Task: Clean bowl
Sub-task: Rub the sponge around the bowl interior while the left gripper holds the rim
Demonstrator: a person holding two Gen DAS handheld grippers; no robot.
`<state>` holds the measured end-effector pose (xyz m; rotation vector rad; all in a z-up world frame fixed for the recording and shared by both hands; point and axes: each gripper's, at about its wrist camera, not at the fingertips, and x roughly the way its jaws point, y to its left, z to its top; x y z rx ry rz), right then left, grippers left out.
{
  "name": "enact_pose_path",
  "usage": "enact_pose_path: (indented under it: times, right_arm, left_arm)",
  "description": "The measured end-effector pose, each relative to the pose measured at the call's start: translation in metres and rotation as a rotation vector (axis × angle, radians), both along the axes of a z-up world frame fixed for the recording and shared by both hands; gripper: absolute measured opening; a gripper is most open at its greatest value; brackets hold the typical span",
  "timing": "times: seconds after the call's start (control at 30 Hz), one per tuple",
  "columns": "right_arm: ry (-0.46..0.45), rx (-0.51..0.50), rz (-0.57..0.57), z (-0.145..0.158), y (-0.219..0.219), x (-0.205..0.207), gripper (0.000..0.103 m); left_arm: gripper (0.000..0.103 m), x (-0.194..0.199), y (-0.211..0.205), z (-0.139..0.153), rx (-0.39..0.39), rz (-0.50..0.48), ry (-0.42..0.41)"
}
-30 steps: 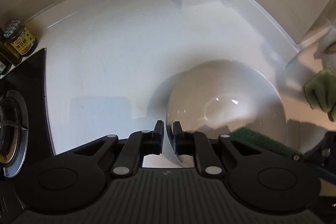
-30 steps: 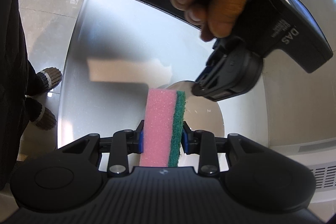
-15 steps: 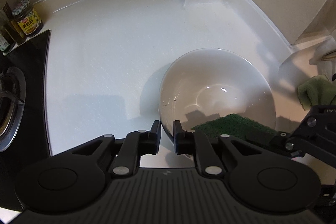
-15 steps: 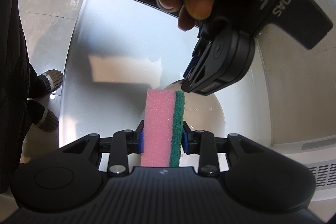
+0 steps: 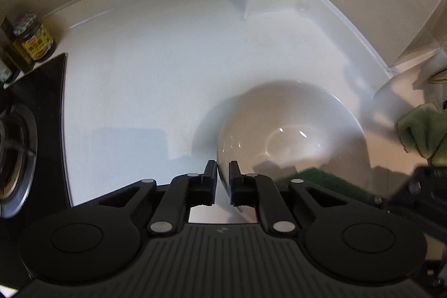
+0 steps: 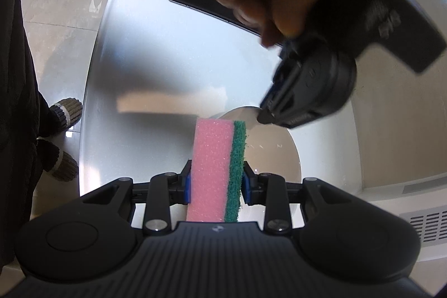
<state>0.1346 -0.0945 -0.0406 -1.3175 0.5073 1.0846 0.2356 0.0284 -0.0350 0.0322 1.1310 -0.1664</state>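
Counter (image 5: 156,80): white, corner against wall, hob (image 5: 16,147) at its left edge with jars (image 5: 33,39) behind. Bowl (image 5: 293,136): white, wide, sits on counter toward right of left wrist view, appears tipped with mouth toward right gripper; inside looks clean and glossy, any residue too faint to tell. Green cloth (image 5: 424,130) further right, apart from bowl. Left gripper (image 5: 223,176): straddles near rim of bowl, one finger outside wall, one inside; jaws closing, rim between them, pads look already on wall, so pinching rim. Right gripper (image 6: 215,183): clamped on sponge (image 6: 216,169), pink foam on its left side, green scouring face on its right, long axis running forward along fingers, free end sticking out past fingertips. Key relation: bowl cavity lies ahead of and below sponge tip, slightly to right, on the green side; sponge's green edge visible at bowl's near wall in left wrist view. Judgement: hold set, scrub about to start; next push sponge tip forward and down into cavity. Risk: thin rim pinch may slip under scrub load.
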Motion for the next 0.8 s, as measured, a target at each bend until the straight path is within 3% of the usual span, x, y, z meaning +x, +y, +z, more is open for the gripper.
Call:
enact_pose_path:
  times: [0.1, 0.33, 0.43, 0.63, 0.8]
  right_arm:
    - [-0.002, -0.001, 0.007, 0.001, -0.001, 0.000, 0.028]
    - [-0.022, -0.014, 0.014, -0.008, -0.001, -0.005, 0.028]
    - [-0.018, -0.008, 0.002, -0.010, 0.000, -0.004, 0.028]
    - [0.002, 0.000, -0.003, -0.010, 0.001, -0.002, 0.028]
    - [-0.002, -0.003, 0.014, -0.013, 0.002, -0.006, 0.028]
  left_arm:
    - [0.014, 0.001, -0.004, -0.006, 0.010, -0.006, 0.012]
    - [0.011, 0.030, -0.004, -0.007, 0.043, -0.076, 0.018]
    - [0.009, 0.035, -0.003, -0.005, 0.035, -0.062, 0.016]
    - [0.010, 0.007, 0.006, -0.002, 0.009, 0.022, 0.003]
    - [0.012, 0.004, 0.006, -0.006, 0.014, 0.012, 0.000]
